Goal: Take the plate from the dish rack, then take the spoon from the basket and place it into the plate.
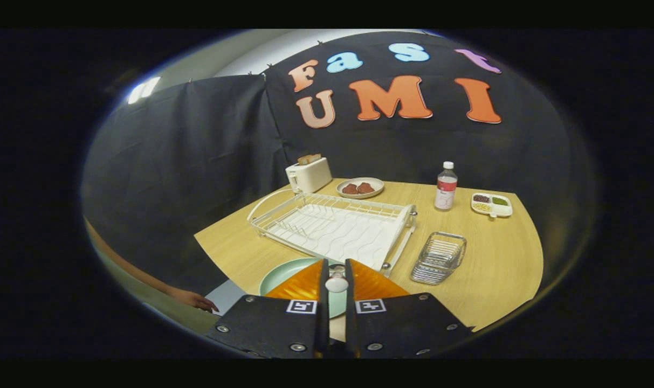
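Gripper: the gripper [336, 269] is at the near edge of the table, its two fingers brought close together, pinching the spoon between them.
Spoon: the spoon [336, 282] shows as a small pale rounded piece in the narrow gap of the fingers – the rest of it is hidden, so which end this is I cannot tell.
Plate: the plate [283, 275] is pale green and lies flat on the table, directly under and just beyond the fingers; its near and right parts are covered by the gripper.
Dish rack: the dish rack [332, 226] stands just beyond the plate, white wire over a white tray, with no dish in it.
Basket: the basket [439, 257] is a small wire one, to the right of the rack's near corner, and looks empty.
Table: the table [494, 258] is light wood; its near edge is cut off behind the gripper.
Far side: a toaster [308, 174] with bread, a dish with two brown pieces [360, 187], a bottle [446, 186] and a divided tray [491, 205] – the food in this tray is too small to name.
Hand: a person's hand [194, 299] rests at the near left, beside the table, with the arm only partly in view.
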